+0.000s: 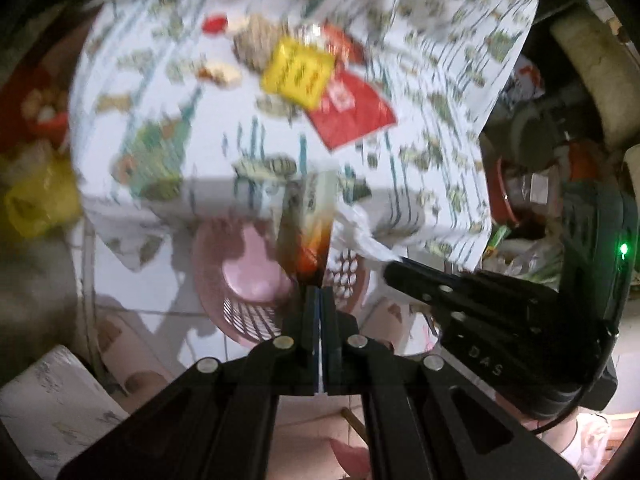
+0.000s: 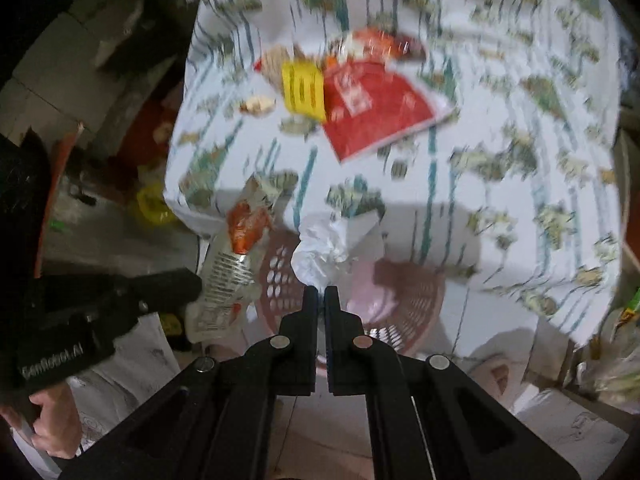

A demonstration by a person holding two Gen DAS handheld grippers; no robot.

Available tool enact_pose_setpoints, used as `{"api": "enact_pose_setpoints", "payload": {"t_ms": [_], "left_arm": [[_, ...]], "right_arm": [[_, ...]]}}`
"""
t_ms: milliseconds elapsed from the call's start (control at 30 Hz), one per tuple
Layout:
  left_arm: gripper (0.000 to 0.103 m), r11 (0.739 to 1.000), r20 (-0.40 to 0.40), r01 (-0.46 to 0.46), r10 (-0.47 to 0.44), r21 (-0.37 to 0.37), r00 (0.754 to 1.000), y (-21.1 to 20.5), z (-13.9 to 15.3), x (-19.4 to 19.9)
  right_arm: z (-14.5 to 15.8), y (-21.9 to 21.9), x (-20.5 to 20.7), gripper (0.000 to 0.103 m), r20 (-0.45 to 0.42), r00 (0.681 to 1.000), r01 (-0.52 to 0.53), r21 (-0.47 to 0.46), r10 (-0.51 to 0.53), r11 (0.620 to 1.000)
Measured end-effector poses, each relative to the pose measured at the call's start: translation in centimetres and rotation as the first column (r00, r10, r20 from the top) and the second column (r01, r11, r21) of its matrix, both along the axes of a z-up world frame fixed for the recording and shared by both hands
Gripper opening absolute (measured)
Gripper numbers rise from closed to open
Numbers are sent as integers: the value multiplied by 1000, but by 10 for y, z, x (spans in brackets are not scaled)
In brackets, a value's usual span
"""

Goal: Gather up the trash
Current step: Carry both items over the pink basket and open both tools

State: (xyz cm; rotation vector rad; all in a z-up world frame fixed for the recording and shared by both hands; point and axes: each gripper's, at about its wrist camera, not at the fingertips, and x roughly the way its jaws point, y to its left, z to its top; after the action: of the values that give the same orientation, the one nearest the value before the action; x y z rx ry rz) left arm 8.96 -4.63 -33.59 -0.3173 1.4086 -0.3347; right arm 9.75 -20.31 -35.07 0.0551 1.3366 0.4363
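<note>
A: What is the left gripper [image 1: 319, 280] carrying?

B: Its jaws are clamped together on a crinkled foil-and-orange snack wrapper [image 1: 316, 224], seen edge-on in its own view. From the right wrist view the same wrapper [image 2: 236, 256] hangs from the left gripper [image 2: 196, 286] with printed text on its silver side.

A: And the right gripper [image 2: 321, 292]?

B: Closed as well, pinching a crumpled white paper wad [image 2: 324, 248]. In the left view that wad [image 1: 360, 232] sticks out from the tip of the right gripper [image 1: 390, 272].

A: Where do both sit?

B: Both pieces hang above a pink perforated plastic basket [image 2: 400, 300] standing on the tiled floor [image 1: 152, 300], just in front of the tabletop edge.

A: What remains on the tabletop?

B: On the white cloth with a green plant print [image 2: 500, 120] lie a yellow square packet [image 2: 302, 86], touching a flat red packet [image 2: 372, 112], and behind them a shiny orange wrapper [image 2: 380, 42]. Everything is motion-blurred.

A: Anyone visible?

B: A hand [image 2: 52, 420] grips the left gripper's handle.
</note>
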Motion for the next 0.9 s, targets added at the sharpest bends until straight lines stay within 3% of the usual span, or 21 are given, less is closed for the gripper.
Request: {"api": "enact_pose_setpoints", "payload": {"t_ms": [100,167,267,433,567,700,767,833,900], "left_arm": [[0,999,-69,9,-6,45,998,-8,-23,-1],[0,1000,-121,-2,4,17,993,-9,-35,-2],[0,999,-115,8,-3,37,993,-12,-39,-1],[0,998,-133,-10,18,62,991,-8,-55,7],[3,993,-157,-32,49,112,986,0,-71,12],[25,987,-160,-40,65,155,985,4,-82,13],[53,983,-151,-53,80,178,985,6,-82,13],[58,980,-140,-52,80,192,987,5,-79,12],[62,978,-127,-42,69,204,990,4,-74,12]], "right_arm": [[-26,-2,6,4,-93,995,17,-2,-17,1000],[-36,-6,7,4,-105,994,37,-20,-39,999],[-47,-8,9,4,-100,994,38,-51,-43,998],[-79,-10,14,4,-166,985,41,-40,-47,998],[-114,-4,13,4,-174,984,28,-128,-50,991],[-131,-6,14,4,-153,985,59,-138,-80,989],[-130,-8,16,4,-131,986,80,-145,-99,986],[-127,-10,19,9,-133,984,99,-145,-118,984],[-122,-14,19,25,-122,984,113,-139,-130,984]]}}
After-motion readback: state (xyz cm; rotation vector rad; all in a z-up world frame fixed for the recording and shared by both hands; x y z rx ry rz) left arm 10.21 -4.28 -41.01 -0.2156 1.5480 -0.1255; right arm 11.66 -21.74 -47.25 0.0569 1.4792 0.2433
